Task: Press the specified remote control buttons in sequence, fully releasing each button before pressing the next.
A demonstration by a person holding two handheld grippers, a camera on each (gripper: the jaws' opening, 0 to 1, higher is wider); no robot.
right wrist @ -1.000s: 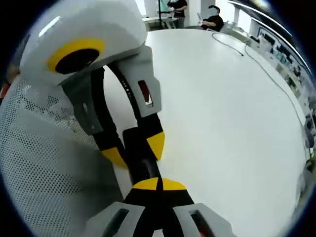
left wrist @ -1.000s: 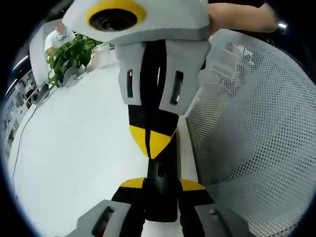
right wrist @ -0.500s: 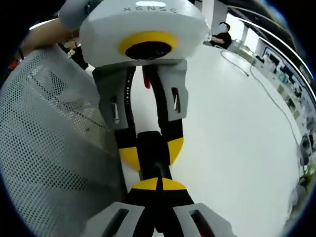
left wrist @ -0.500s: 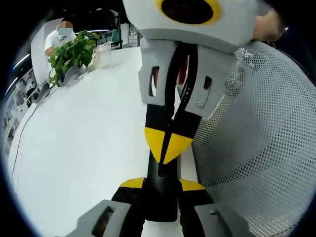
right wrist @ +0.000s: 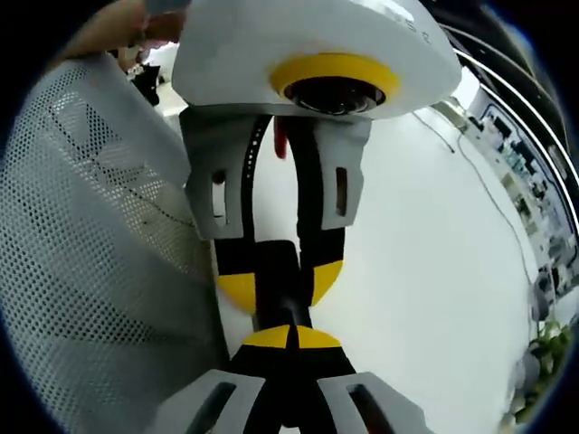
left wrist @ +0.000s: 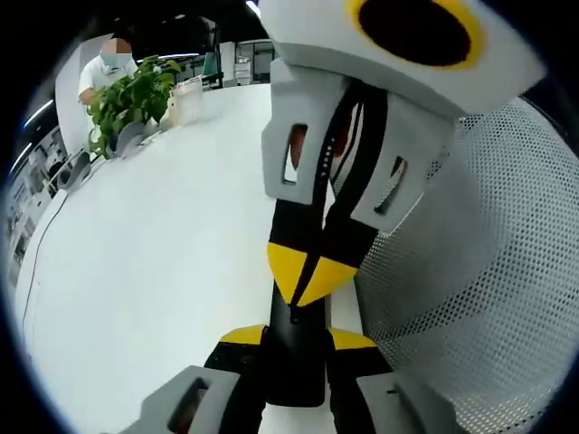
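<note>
In the left gripper view my left gripper (left wrist: 295,340) is shut on a slim black remote control (left wrist: 294,366), its yellow-tipped jaws one on each side. The right gripper (left wrist: 308,273) comes down from the top, shut, with its joined yellow tips resting on the remote's upper face. In the right gripper view my right gripper (right wrist: 289,336) has its jaws together and touches the remote control (right wrist: 281,307). Facing it, the left gripper (right wrist: 280,282) clamps the remote from both sides. The buttons are hidden under the tips.
A white table (left wrist: 154,271) runs under both grippers. A white mesh chair back (left wrist: 470,298) stands close on the right, also seen as mesh (right wrist: 90,271). A potted plant (left wrist: 131,99), a clear jar (left wrist: 187,98) and a seated person (left wrist: 104,68) are far off. A cable (right wrist: 493,194) lies on the table.
The right gripper has tilted, its body swinging rightward above the remote, while its shut tips stay on the remote's face. The left gripper has held still with the remote.
</note>
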